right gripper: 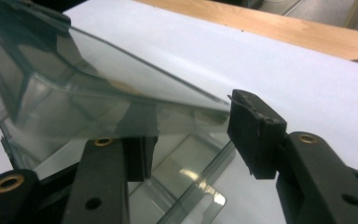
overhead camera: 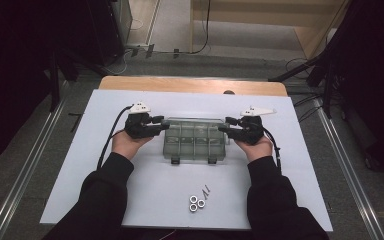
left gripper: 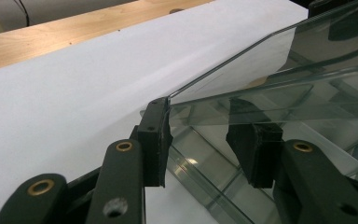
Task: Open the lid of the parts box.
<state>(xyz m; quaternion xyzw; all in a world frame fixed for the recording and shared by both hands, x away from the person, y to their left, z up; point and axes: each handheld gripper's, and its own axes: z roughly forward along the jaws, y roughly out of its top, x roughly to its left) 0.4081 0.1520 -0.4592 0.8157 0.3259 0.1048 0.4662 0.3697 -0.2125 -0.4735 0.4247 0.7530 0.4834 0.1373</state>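
You work on a white table (overhead camera: 130, 200) in a dark room. The clear box (overhead camera: 195, 140) sits mid-table, nearer the far edge, its lid (left gripper: 279, 70) half raised. Your left gripper (overhead camera: 162, 125) and right gripper (overhead camera: 223, 125) stand open around the lid's ends, perhaps to swing it. Three nuts (overhead camera: 196, 203) lie near the front edge.

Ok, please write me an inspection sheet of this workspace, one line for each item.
Surface: white sheet on a wooden table.
Job's things: clear compartment box, lid lifted partly open.
Clutter: three metal nuts and small screws near the front edge.
Grippers: left gripper and right gripper at the box ends, jaws astride the lid corners; contact unclear.
Cables: one trails from each gripper; more on the floor.
Surroundings: dark curtains, floor rails.
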